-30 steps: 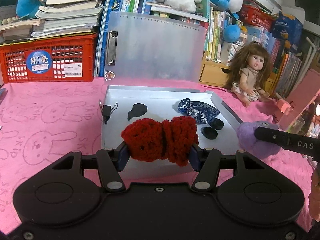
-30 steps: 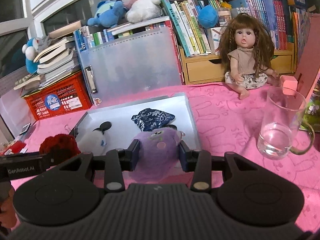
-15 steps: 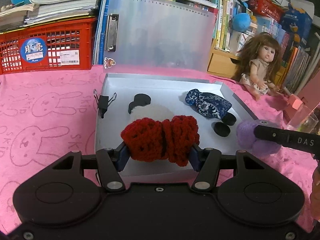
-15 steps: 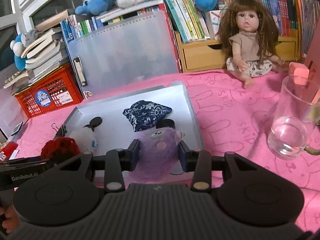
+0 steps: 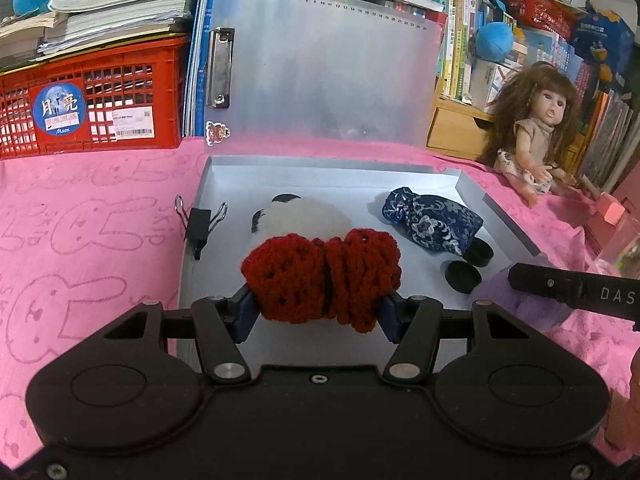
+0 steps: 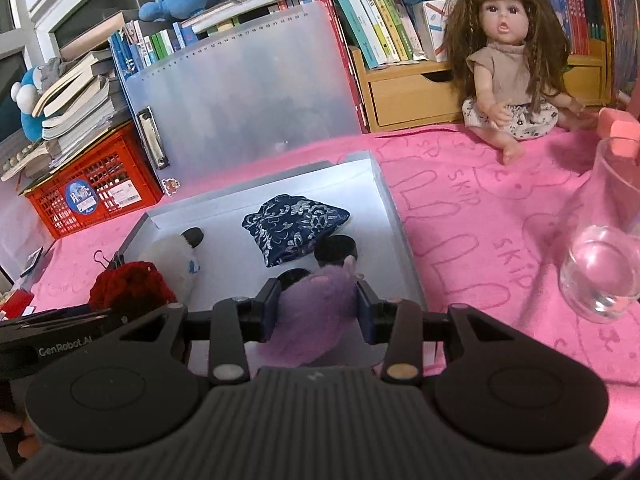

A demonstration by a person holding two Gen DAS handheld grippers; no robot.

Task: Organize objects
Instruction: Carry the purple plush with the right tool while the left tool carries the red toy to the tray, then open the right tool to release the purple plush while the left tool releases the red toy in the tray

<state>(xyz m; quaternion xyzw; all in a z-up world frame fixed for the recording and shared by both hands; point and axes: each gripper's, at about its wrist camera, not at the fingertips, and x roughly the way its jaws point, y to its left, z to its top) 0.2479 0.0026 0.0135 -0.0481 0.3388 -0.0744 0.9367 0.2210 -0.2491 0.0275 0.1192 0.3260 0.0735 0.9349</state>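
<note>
My left gripper [image 5: 320,306] is shut on a red crocheted piece [image 5: 322,274] and holds it over the near part of the grey tray [image 5: 320,166]. My right gripper [image 6: 316,306] is shut on a purple plush toy [image 6: 314,316] over the tray's near right part [image 6: 394,224]. In the tray lie a white plush with black ears [image 5: 304,216], a blue patterned pouch [image 5: 430,222] and two black caps [image 5: 464,276]. A black binder clip [image 5: 198,222] sits on the tray's left rim. The red piece [image 6: 128,286] also shows in the right wrist view.
A doll [image 6: 512,64] sits on the pink cloth to the right. A glass mug [image 6: 604,240] with water stands at the right. A translucent clipboard [image 5: 320,68] leans behind the tray, a red crate [image 5: 92,100] with books at the back left, bookshelves behind.
Both grippers have moved forward and lower over the tray, each still holding its item. The tray and its contents now look nearer.
</note>
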